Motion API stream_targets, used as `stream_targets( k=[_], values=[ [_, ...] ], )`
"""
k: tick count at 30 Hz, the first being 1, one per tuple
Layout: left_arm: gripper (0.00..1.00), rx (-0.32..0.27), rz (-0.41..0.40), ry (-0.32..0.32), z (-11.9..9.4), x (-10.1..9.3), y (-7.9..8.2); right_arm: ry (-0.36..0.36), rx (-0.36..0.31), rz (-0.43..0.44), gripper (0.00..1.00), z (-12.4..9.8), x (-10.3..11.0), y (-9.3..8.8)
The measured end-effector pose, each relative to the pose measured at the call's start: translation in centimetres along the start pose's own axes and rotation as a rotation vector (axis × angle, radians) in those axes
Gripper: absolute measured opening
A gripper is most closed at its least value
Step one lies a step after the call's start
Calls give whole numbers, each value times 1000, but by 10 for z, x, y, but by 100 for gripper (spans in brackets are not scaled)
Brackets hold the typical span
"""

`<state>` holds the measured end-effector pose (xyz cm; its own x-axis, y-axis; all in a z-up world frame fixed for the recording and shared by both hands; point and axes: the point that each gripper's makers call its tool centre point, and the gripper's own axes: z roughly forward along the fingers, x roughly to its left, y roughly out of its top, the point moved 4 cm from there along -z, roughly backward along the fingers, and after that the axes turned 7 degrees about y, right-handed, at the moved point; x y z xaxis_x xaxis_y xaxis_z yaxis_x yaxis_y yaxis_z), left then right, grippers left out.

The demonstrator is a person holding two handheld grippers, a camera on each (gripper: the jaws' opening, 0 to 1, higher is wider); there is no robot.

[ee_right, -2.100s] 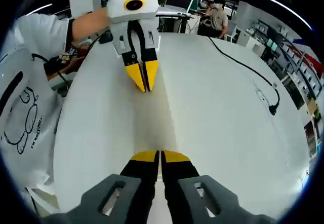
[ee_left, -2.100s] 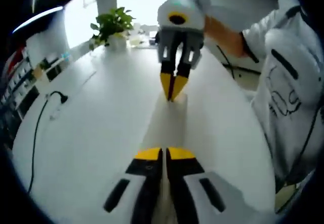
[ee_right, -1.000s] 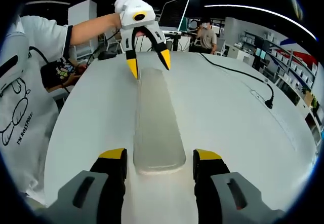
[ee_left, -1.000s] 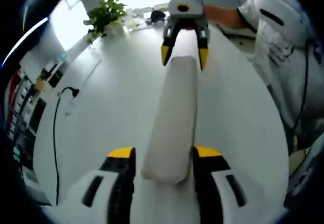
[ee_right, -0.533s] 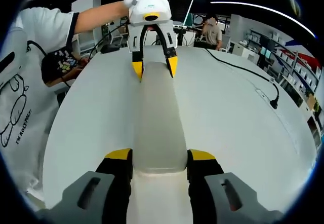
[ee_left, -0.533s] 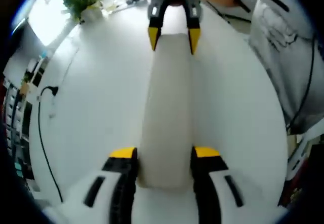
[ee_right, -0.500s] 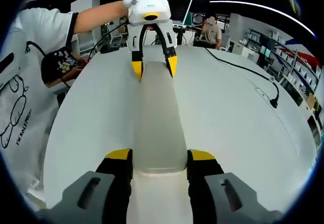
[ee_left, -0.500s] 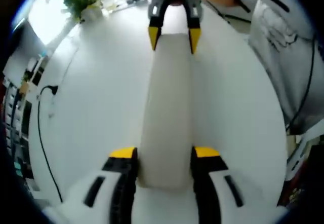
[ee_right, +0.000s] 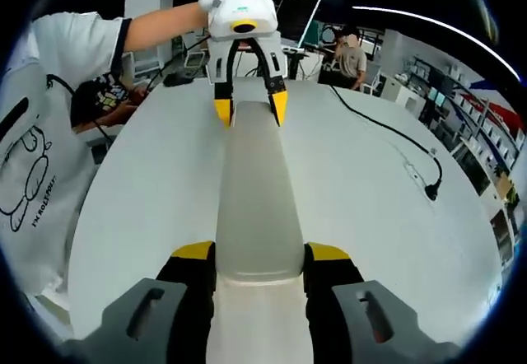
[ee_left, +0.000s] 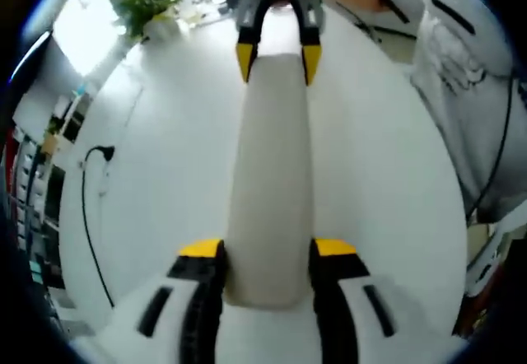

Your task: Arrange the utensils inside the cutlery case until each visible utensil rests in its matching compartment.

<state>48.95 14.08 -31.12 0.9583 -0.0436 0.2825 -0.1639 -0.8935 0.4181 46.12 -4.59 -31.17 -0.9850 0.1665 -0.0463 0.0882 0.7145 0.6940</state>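
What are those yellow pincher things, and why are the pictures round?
A person holds a claw in each hand, and a small fisheye camera rides on each claw, so each picture is round. In the left gripper view, the left claw is at the bottom and the right claw faces it. The right gripper view is the same scene from the other end. Between them, on a white table, lies a long closed cutlery case. Each claw has its jaws around one end. A black cable also lies on the table.
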Motion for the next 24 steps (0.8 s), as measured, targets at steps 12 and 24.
stream_targets(
  k=[12, 24],
  values=[
    [43, -28, -35, 61, 3, 38, 1, 9, 79, -35, 43, 6, -44, -7],
    [43, -22, -82, 42, 23, 62, -6, 33, 129, -47, 42, 16, -79, -17]
  ],
)
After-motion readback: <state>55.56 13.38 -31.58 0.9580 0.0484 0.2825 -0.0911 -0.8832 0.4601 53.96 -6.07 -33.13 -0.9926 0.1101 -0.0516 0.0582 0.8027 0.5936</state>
